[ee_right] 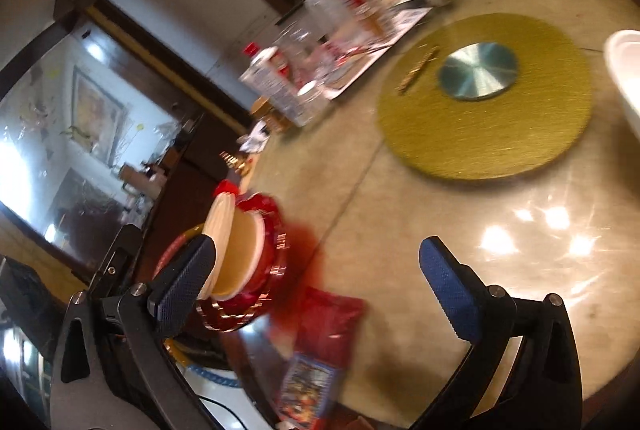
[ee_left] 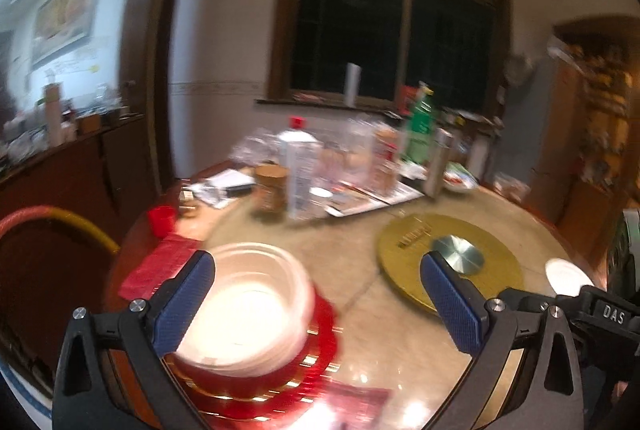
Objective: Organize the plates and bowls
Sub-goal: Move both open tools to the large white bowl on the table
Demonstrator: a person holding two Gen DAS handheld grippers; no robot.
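A stack of white bowls [ee_left: 244, 306] sits on red plates [ee_left: 320, 362] near the table's front left edge. My left gripper [ee_left: 316, 294] stands open above and just behind the stack, nothing between its blue pads [ee_left: 452, 306]. In the right wrist view the same white bowls [ee_right: 236, 254] on red plates [ee_right: 264, 270] lie at lower left, beside the left finger. My right gripper [ee_right: 316, 278] is open and holds nothing. A white dish [ee_right: 628, 77] shows at the right edge; it appears as a small white plate [ee_left: 568, 274] in the left wrist view.
A gold turntable [ee_left: 448, 262] with a metal hub lies mid-table. Bottles, jars and papers [ee_left: 320, 165] crowd the far side, with a food bowl [ee_left: 460, 181]. Red packets [ee_right: 324, 334] lie at the near edge. A red cup [ee_left: 162, 220] and a chair back [ee_left: 52, 226] are at left.
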